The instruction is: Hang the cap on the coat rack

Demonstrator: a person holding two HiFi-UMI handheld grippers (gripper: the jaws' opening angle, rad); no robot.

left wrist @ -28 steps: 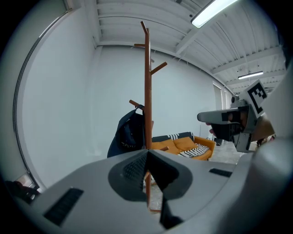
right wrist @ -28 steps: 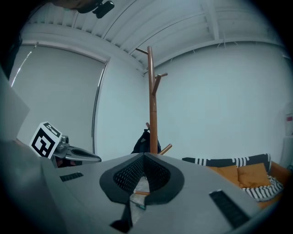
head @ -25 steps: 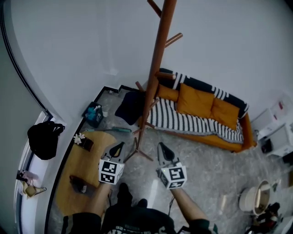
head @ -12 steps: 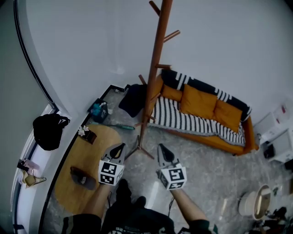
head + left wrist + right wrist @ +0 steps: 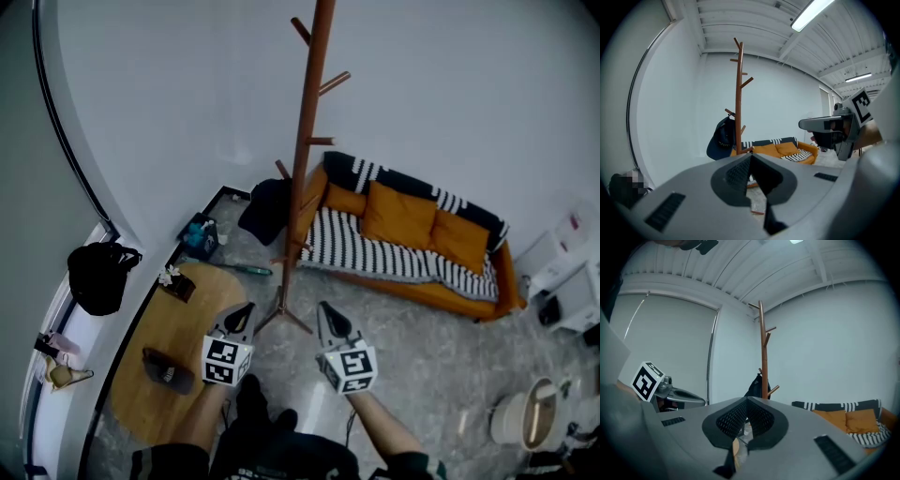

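Note:
A tall brown wooden coat rack point(image 5: 306, 150) stands by the white wall. A dark cap point(image 5: 265, 211) hangs on one of its low pegs. From the left gripper view the cap point(image 5: 721, 140) hangs left of the pole point(image 5: 738, 93); in the right gripper view the cap point(image 5: 757, 386) shows beside the pole point(image 5: 763, 348). My left gripper point(image 5: 242, 314) and right gripper point(image 5: 328, 319) are held low in front of the rack's feet, well short of the cap. Both point at the rack, both are shut, and nothing is between their jaws.
An orange sofa point(image 5: 412, 234) with a striped blanket stands right of the rack. Left of me is an oval wooden table point(image 5: 169, 347) with a dark object point(image 5: 167, 368) on it. A black bag point(image 5: 98, 277) sits on the sill. A white bucket point(image 5: 525, 417) stands at the far right.
The head view has shifted, so more of the rack's top shows and the rack sits slightly left. Both grippers stay shut and nearly in place. The cap still hangs on its peg.

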